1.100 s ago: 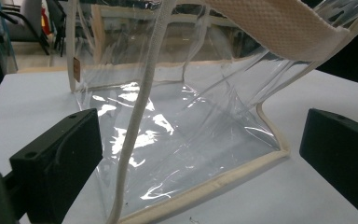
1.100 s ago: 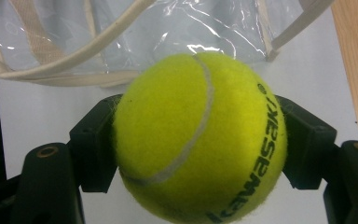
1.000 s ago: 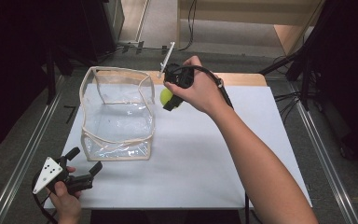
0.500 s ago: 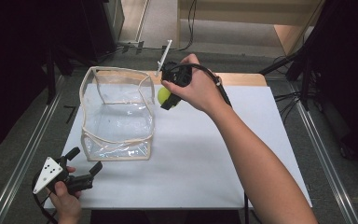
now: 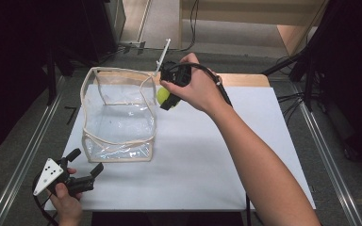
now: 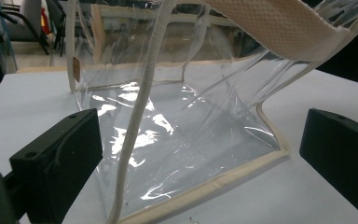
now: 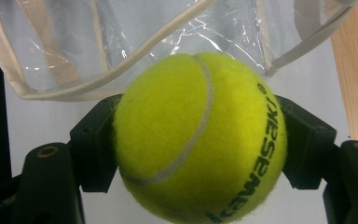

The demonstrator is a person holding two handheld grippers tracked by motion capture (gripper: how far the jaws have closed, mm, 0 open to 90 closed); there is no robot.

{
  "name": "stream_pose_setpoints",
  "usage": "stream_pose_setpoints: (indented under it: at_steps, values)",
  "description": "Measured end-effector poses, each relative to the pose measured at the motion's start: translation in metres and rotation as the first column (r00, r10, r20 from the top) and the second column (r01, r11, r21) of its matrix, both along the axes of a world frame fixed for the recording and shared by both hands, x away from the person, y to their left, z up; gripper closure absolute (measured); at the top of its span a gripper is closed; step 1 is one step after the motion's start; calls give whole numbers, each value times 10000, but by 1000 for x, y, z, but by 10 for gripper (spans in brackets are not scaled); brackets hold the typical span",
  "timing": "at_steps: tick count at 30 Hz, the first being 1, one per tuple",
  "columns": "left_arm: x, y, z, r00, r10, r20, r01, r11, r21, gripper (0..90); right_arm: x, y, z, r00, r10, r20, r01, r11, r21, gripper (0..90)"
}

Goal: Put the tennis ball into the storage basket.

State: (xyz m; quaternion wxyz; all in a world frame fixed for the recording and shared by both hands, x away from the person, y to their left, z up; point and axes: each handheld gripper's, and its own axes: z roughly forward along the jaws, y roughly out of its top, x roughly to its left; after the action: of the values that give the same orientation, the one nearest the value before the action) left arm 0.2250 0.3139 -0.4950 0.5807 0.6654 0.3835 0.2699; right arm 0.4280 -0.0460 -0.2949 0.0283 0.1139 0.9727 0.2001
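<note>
While the right hand-held gripper (image 5: 168, 100) clamps a tennis ball (image 7: 199, 138) across its middle beside the clear bag (image 5: 118, 113) on the bench (image 5: 245, 155), the ball looks light, fuzzy and springy; the left hand-held gripper (image 5: 82, 169) gapes empty.

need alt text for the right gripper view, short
A yellow-green tennis ball printed "kawasaki" is clamped between the right gripper's two black jaws, close to the camera. Just beyond it is a clear plastic bag with cream fabric trim, on a white table.
</note>
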Motion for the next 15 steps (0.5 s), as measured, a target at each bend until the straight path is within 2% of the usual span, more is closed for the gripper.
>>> stream_pose_setpoints:
  at_steps: [15]
  values:
    - [0,0,0,10000,-8,-3,8,10000,-5,0,-1,11,6,9998,217,-44,-216,9998,55,240]
